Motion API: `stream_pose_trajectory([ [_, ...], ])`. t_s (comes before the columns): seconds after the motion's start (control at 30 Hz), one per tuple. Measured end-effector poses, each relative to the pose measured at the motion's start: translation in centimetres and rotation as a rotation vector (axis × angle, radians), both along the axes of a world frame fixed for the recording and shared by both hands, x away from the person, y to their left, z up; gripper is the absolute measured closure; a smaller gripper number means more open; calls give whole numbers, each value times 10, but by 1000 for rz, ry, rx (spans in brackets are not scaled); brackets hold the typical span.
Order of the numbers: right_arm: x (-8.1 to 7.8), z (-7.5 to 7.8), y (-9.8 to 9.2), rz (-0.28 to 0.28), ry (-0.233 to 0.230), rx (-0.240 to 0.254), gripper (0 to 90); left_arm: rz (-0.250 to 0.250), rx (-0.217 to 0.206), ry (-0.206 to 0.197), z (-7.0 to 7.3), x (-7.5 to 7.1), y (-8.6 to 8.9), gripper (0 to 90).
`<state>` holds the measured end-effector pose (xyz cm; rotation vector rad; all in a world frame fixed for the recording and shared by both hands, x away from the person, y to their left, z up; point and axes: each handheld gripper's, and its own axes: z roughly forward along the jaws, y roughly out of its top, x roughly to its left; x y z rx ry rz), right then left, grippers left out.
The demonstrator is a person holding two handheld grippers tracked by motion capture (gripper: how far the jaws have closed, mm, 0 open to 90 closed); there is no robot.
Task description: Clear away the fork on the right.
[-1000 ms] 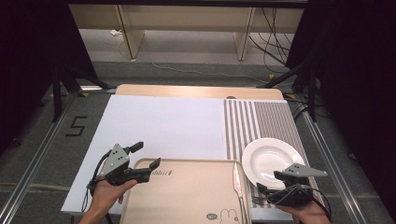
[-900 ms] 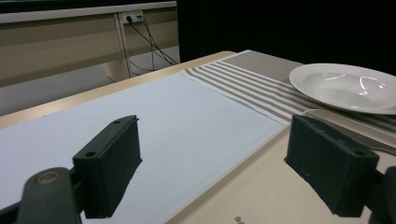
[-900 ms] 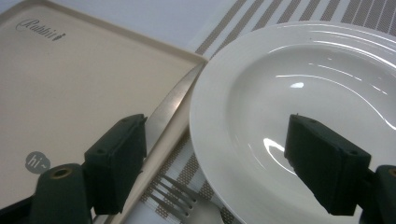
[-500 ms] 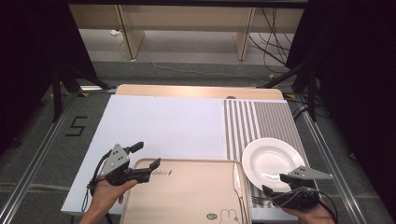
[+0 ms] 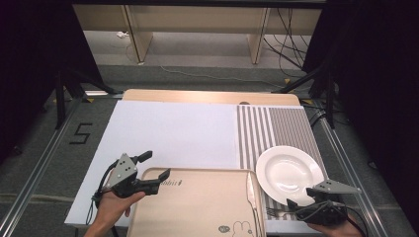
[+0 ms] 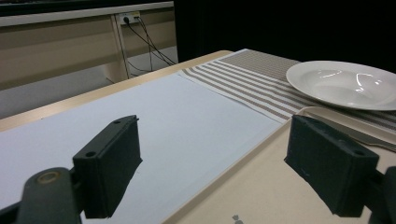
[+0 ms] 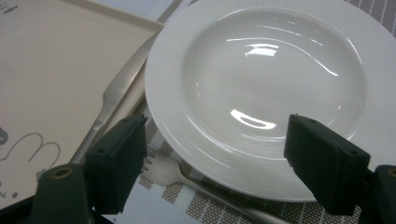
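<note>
A pale worktop (image 5: 178, 133) carries a striped mat (image 5: 276, 128). On it we count one white plate (image 5: 289, 173) — empty — with one fork (image 7: 187, 177) beside it, one knife (image 5: 252, 197) and one tray (image 5: 197, 207). Our left gripper (image 5: 153, 173) straddles the tray's edge, fingers apart; our right gripper (image 7: 215, 158) hovers over the plate's near rim, fingers apart.

A round white ceramic plate (image 5: 289, 173), empty and glossy, is set upright on the striped placemat, just right of a flat beige plastic tray (image 5: 197, 207) printed with a rabbit, which lies at the table's near edge.
</note>
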<state>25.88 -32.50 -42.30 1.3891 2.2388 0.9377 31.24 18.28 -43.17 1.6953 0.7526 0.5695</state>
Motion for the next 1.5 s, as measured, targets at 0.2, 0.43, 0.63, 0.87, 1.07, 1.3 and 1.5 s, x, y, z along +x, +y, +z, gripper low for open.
stream_pose_trajectory([
  [0.2, -4, 1, -8, -68, 39, -41, 222, -3, -10, -1, -1, 1, -1, 170],
  [0.43, -6, -2, -17, -70, 97, -74, 222, -1, -3, 3, -1, 0, -1, 170],
  [0.63, -6, -9, -17, -127, 132, -71, 222, -3, 1, -1, 0, 0, 0, 170],
  [0.87, -5, -12, -26, -125, 146, -100, 221, -2, 2, 0, 0, 0, 0, 170],
  [1.07, -4, -16, -26, -142, 178, -105, 217, -2, -1, 0, 0, 0, 0, 170],
  [1.3, 1, -24, -31, -124, 201, -128, 213, -3, -10, -1, 0, 1, 0, 170],
  [1.5, 4, -27, -30, -113, 215, -139, 208, -1, -5, 3, 0, 0, 0, 170],
])
